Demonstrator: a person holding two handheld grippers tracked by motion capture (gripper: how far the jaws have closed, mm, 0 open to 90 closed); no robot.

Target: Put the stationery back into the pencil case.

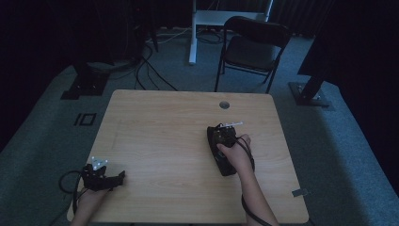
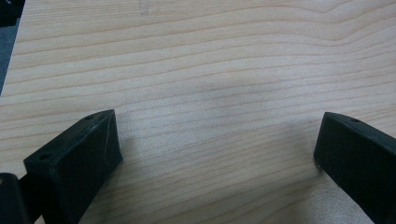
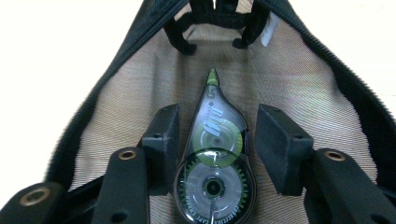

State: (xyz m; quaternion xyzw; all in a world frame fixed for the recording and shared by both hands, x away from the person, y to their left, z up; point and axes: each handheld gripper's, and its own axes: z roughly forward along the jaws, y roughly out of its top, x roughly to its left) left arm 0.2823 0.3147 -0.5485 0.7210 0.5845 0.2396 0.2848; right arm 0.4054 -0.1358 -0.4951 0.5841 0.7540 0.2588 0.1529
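A clear correction-tape dispenser [image 3: 215,154] with green and grey wheels lies on the mesh of a black pouch [image 3: 116,107], its tip pointing away. My right gripper [image 3: 217,140] straddles it, one pad on each side. The left pad sits against the dispenser's edge and a thin gap shows at the right pad, so the jaws are open around it. In the high view the right gripper [image 1: 220,136] rests over the dark pouch [image 1: 225,167] at centre right of the table. My left gripper [image 1: 117,178] [image 2: 217,154] is open over bare wood at the front left.
The light wooden table [image 1: 164,136] has a round cable hole [image 1: 224,105] near its far edge. A black folding chair [image 1: 254,47] stands beyond it, with cables and stand bases on the grey carpet. A small tag [image 1: 300,192] lies near the front right corner.
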